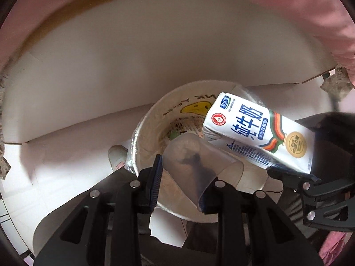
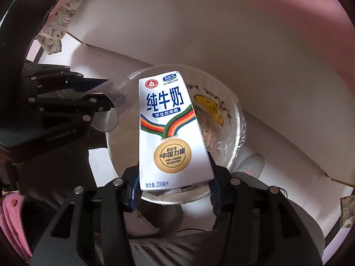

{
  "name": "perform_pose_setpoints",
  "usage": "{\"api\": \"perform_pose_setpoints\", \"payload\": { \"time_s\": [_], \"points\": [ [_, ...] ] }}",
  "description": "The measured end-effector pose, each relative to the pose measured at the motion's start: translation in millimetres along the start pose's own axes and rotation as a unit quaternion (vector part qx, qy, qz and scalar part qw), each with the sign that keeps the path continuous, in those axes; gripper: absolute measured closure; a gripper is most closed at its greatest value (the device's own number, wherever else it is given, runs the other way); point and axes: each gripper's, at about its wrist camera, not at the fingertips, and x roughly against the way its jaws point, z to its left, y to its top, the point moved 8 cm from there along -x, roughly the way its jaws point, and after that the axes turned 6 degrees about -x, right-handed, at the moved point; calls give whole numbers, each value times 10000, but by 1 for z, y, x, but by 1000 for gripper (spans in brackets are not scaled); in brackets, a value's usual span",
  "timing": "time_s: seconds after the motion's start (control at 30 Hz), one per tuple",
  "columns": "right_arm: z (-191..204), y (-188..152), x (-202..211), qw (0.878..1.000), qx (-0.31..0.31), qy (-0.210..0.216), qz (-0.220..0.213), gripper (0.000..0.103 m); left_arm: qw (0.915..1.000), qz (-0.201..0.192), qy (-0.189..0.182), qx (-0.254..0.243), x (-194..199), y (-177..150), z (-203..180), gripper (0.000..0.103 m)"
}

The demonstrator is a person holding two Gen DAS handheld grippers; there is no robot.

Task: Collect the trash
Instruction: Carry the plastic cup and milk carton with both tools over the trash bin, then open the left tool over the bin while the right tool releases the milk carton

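Left gripper (image 1: 179, 177) clamped on clear plastic cup (image 1: 195, 161), right gripper (image 2: 175, 188) clamped on milk carton (image 2: 170, 128), both over the bin (image 2: 235, 146): centre inside rim, then release carton first.

I read this as a room in a home, likely a bedroom or living space. Pink fabric (image 1: 310, 11), like bedding or a curtain, hangs along the far side, white tiled floor (image 1: 13, 210) shows at near left, and a bin (image 2: 240, 119) lined with a printed plastic bag sits below me, a shoe (image 1: 116, 157) just beside it.
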Motion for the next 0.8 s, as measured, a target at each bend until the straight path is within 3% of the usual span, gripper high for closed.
{"api": "perform_pose_setpoints", "payload": {
  "time_s": [0.8],
  "points": [
    [-33, 12, -89, 9928, -660, -68, 997, 52, 9944, 952, -216, 396, -98, 17, 12, 72]
  ]
}}
